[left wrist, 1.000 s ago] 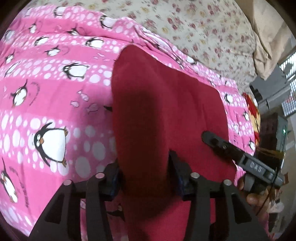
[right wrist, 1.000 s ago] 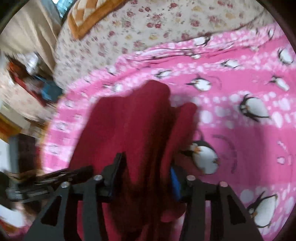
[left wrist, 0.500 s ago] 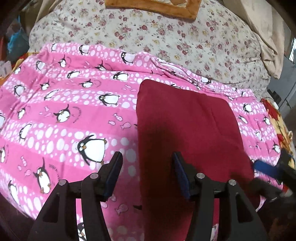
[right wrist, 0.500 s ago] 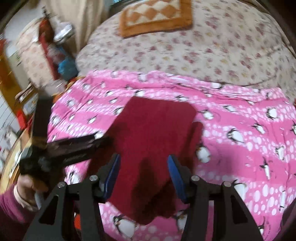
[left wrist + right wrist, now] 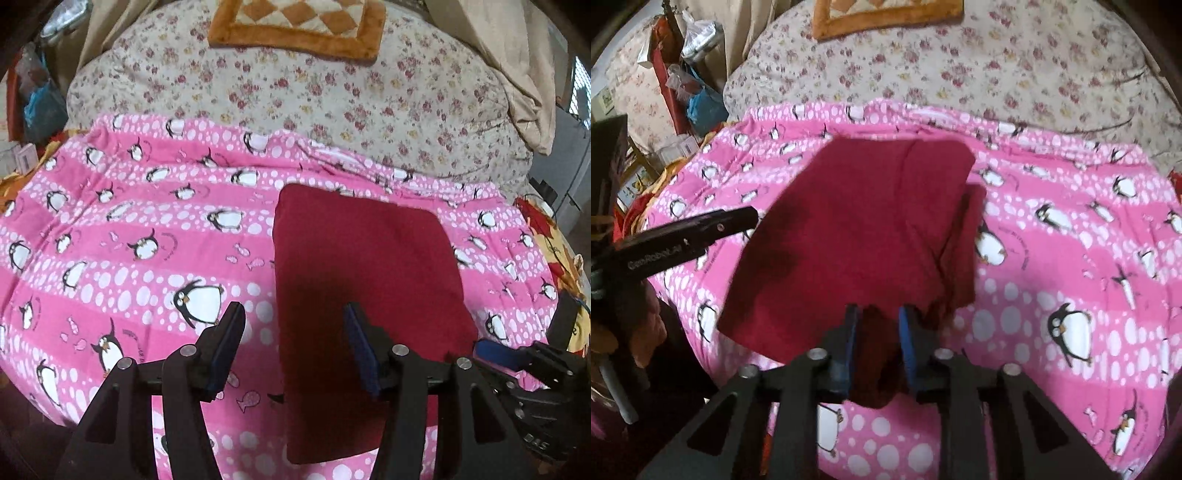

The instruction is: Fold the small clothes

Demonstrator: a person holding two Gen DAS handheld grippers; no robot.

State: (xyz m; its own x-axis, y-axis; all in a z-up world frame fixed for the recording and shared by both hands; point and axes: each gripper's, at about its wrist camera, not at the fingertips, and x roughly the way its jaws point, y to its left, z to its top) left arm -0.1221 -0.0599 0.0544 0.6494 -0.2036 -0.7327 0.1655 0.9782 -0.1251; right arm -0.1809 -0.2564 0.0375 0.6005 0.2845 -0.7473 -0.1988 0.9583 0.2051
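Note:
A dark red garment (image 5: 365, 280) lies folded flat as a tall rectangle on the pink penguin blanket (image 5: 147, 236). My left gripper (image 5: 293, 341) is open and empty, hovering over the garment's left edge near its front. In the right wrist view the garment (image 5: 864, 236) shows a folded strip along its right side. My right gripper (image 5: 877, 328) is shut on a bunched near corner of the red garment. The right gripper also shows in the left wrist view (image 5: 524, 363), and the left gripper shows at the left of the right wrist view (image 5: 687, 236).
A floral quilt (image 5: 332, 88) lies behind the blanket, with an orange checked cushion (image 5: 295, 29) on it. Clutter and bags (image 5: 690, 92) stand off the bed's left side. A yellow and red cloth (image 5: 554, 236) lies at the right edge.
The left gripper let go of the garment, opened and drew back. The right gripper opened half a second ago and has now closed on the garment's near corner.

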